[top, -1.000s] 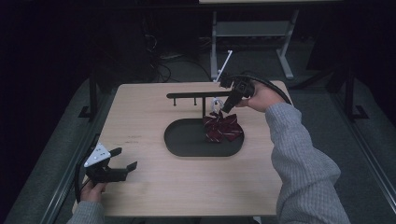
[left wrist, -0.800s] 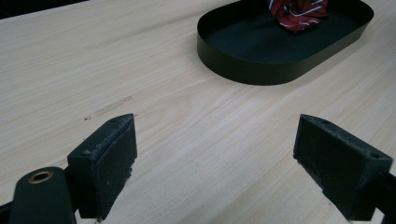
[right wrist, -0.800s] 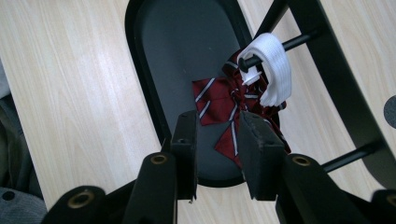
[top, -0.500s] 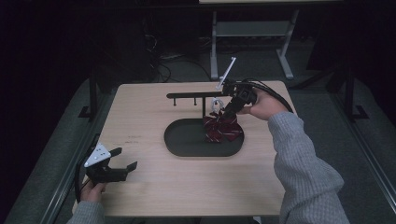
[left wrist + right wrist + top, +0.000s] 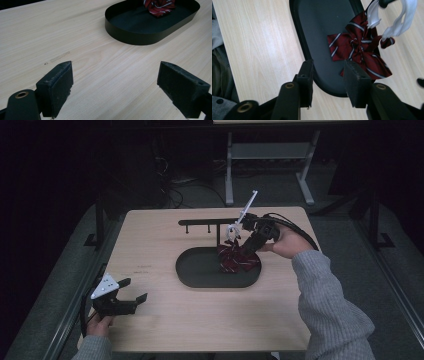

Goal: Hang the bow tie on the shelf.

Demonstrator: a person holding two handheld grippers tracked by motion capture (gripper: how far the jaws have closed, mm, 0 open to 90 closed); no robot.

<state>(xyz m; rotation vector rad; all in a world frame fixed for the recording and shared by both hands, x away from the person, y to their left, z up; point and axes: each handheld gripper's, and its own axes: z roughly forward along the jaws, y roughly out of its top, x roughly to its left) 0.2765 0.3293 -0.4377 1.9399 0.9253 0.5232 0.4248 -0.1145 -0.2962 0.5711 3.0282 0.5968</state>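
A red striped bow tie (image 5: 239, 261) lies in the right end of a black oval tray (image 5: 200, 275), with its white strap (image 5: 232, 232) reaching up toward a low black rack (image 5: 205, 223). My right gripper (image 5: 248, 246) hangs over the tray's far right edge, pointing down at the bow tie. In the right gripper view its jaws (image 5: 328, 75) have just been opening and nothing sits between them; the bow tie (image 5: 359, 52) lies just beyond the right jaw. My left gripper (image 5: 134, 290) rests at the table's near left corner, open and empty (image 5: 115, 82).
The wooden table (image 5: 165, 235) carries the tray in its middle and the rack behind it. In the left gripper view the tray's wall (image 5: 130, 37) stands well ahead across bare wood. A dark floor and a metal frame (image 5: 270, 150) lie beyond the far edge.
The right gripper has dropped a little toward the tray's near side and its jaws have spread apart. The bow tie now lies flatter in the tray. The left gripper has stayed put.
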